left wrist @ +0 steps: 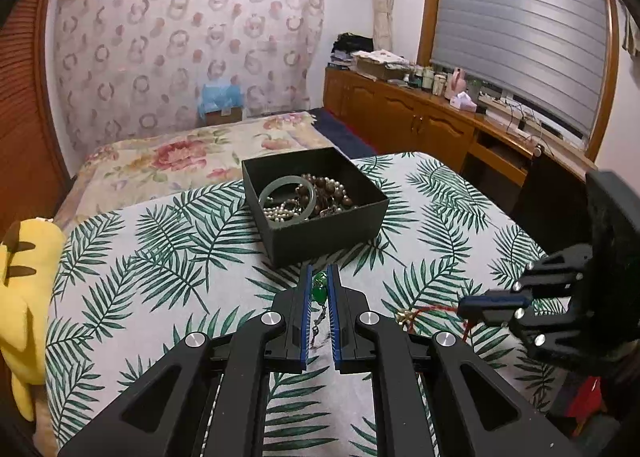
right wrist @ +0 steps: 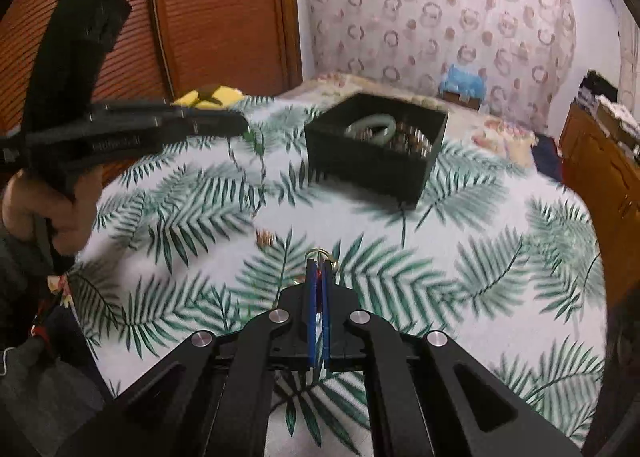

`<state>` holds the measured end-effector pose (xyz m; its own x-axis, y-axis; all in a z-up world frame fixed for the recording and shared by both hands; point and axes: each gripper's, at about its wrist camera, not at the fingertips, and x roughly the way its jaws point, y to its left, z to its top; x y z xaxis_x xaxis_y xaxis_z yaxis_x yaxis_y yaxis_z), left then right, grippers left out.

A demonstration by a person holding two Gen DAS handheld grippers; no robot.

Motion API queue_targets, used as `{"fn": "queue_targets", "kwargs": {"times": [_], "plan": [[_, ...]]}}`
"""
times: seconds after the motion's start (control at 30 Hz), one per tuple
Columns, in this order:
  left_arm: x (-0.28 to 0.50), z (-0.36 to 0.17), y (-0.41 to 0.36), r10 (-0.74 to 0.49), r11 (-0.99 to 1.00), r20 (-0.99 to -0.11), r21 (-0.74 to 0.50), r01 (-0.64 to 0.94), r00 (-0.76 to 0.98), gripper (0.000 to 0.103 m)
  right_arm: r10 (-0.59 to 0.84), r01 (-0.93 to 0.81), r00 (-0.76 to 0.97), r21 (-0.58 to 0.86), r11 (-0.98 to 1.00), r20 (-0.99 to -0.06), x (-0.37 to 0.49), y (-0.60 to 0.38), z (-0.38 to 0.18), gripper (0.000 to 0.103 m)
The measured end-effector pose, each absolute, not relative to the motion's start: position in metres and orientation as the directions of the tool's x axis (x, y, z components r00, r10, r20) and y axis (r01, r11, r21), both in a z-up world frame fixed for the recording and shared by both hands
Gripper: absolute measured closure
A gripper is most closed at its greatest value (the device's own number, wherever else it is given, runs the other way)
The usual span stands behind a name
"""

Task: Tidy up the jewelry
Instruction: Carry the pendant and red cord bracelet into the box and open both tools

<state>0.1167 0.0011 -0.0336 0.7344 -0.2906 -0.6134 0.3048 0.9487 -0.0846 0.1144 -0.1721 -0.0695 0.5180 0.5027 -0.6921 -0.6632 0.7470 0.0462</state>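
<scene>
Left wrist view: left gripper (left wrist: 320, 289) was nearly closed on a green bead pendant (left wrist: 319, 289), its chain hanging between the pads. Right gripper (right wrist: 319, 271) was pinched almost shut on a red cord piece with a gold ring (right wrist: 319, 254) poking past the tips; in the left view the red cord (left wrist: 436, 310) trailed from it. Black box (left wrist: 320, 217) sat toward the far edge of the palm-print table (left wrist: 160, 257), already holding a jade bangle (left wrist: 286, 198) and bead strands (left wrist: 332, 193). My read: keep both grips firm, lift clear of the cloth, release over the box's middle, one item at a time so chain and cord don't tangle.
</scene>
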Motion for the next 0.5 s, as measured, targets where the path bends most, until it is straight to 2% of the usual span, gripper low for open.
{"fn": "queue_targets", "kwargs": {"times": [0.5], "plan": [[0.123,-0.012,0.004,-0.285,0.953,-0.57,-0.079,0.294,0.771,0.096,0.494,-0.643,0.58,0.009,0.766,-0.648,0.143,-0.174,-0.031,0.1]]}}
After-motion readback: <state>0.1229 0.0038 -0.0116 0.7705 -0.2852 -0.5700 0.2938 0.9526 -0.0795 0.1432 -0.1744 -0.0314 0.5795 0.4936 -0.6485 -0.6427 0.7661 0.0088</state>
